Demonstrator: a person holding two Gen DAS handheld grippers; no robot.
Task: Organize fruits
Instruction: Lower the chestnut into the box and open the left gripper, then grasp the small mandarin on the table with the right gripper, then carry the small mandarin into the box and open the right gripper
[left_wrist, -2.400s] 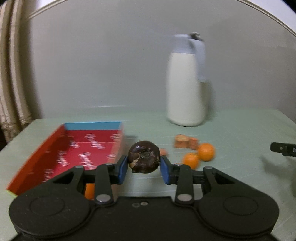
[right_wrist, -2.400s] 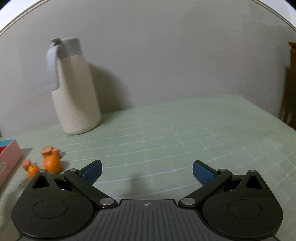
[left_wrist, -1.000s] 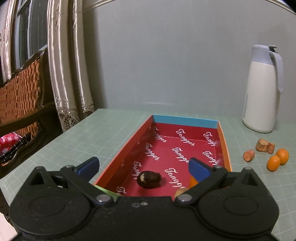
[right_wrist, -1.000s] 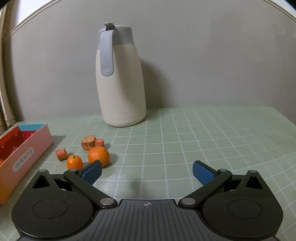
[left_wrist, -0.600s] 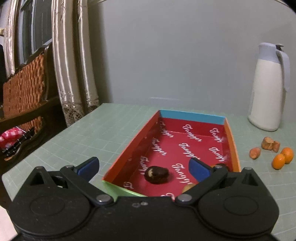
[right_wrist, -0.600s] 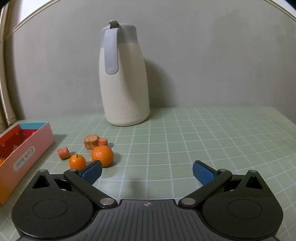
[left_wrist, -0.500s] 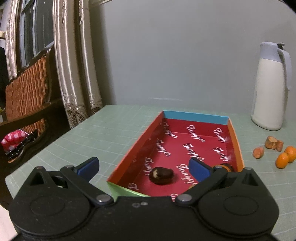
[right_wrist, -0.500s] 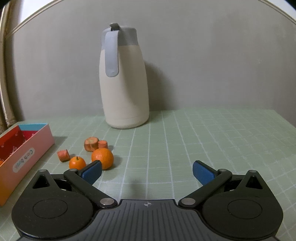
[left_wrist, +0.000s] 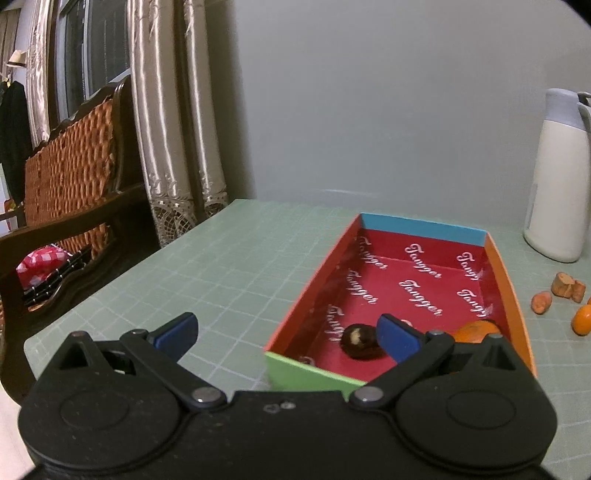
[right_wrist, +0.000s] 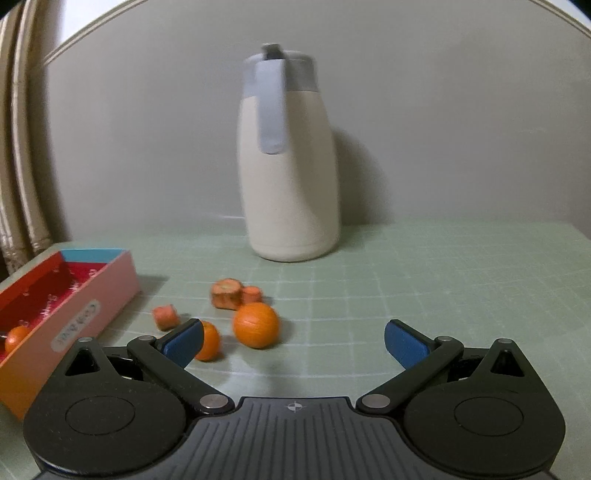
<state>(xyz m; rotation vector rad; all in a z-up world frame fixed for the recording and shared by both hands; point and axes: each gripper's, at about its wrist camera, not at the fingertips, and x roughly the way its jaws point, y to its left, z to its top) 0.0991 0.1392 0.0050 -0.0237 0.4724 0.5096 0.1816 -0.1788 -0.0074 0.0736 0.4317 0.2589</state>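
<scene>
Since releasing the dark fruit (left_wrist: 360, 341) into the box (left_wrist: 308, 371), you are spreading both fingers; two oranges (right_wrist: 255, 325) are waiting on the counter (right_wrist: 424, 280).

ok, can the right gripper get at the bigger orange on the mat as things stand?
Probably yes. The right gripper is open and empty, and the bigger orange sits just ahead between its fingers' lines. The smaller orange lies close beside the left finger.

Open green surface (right_wrist: 461, 266) right of the small oranges (right_wrist: 255, 325) and ahead of the right tongs (right_wrist: 293, 341). Blocked farther back by a tall jug (right_wrist: 291, 162); walled at left by the red box (right_wrist: 88, 291). Bare mat left of the box.
</scene>
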